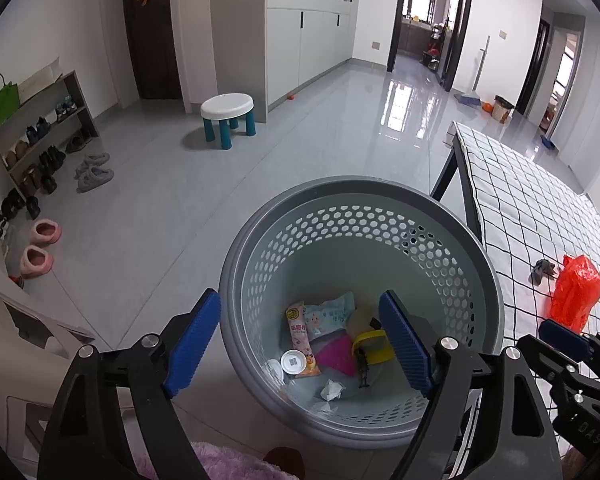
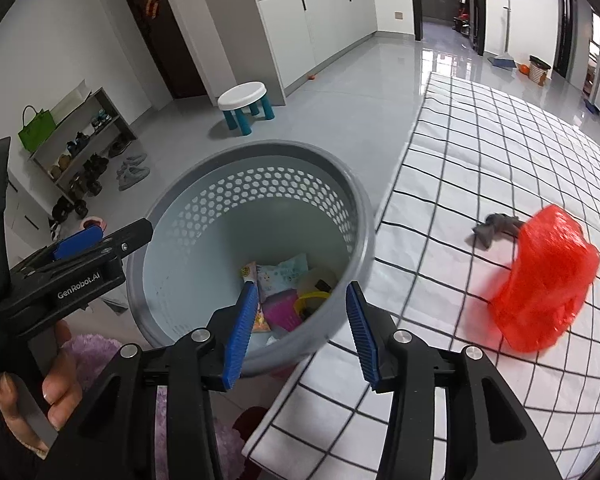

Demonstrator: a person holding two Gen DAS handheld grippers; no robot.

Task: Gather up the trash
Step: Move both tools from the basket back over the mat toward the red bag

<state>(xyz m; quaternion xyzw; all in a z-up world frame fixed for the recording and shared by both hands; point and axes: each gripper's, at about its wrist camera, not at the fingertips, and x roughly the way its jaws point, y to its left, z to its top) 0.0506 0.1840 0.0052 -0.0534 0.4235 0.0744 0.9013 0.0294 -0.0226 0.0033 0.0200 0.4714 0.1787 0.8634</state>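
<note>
A grey perforated basket (image 1: 340,185) stands on the floor against a table with a white checked cloth (image 1: 520,184). Inside lie a snack wrapper (image 1: 300,332), a wipes pack (image 1: 328,314), a yellow piece (image 1: 374,346) and a crumpled tissue (image 1: 331,390). My left gripper (image 1: 300,344) is open, straddling the basket's left wall with one pad outside and one inside. My right gripper (image 2: 302,336) hangs open over the basket's (image 2: 260,148) near rim, nothing between its pads. A red plastic bag (image 2: 548,280) and a small grey scrap (image 2: 496,228) lie on the cloth (image 2: 480,140).
A white stool with teal legs (image 1: 228,114) stands on the tiled floor beyond the basket. A shoe rack (image 1: 40,128) and slippers (image 1: 40,246) line the left wall. A hand (image 2: 56,384) holds the left gripper's handle. Pink fuzzy fabric (image 1: 228,460) lies below the grippers.
</note>
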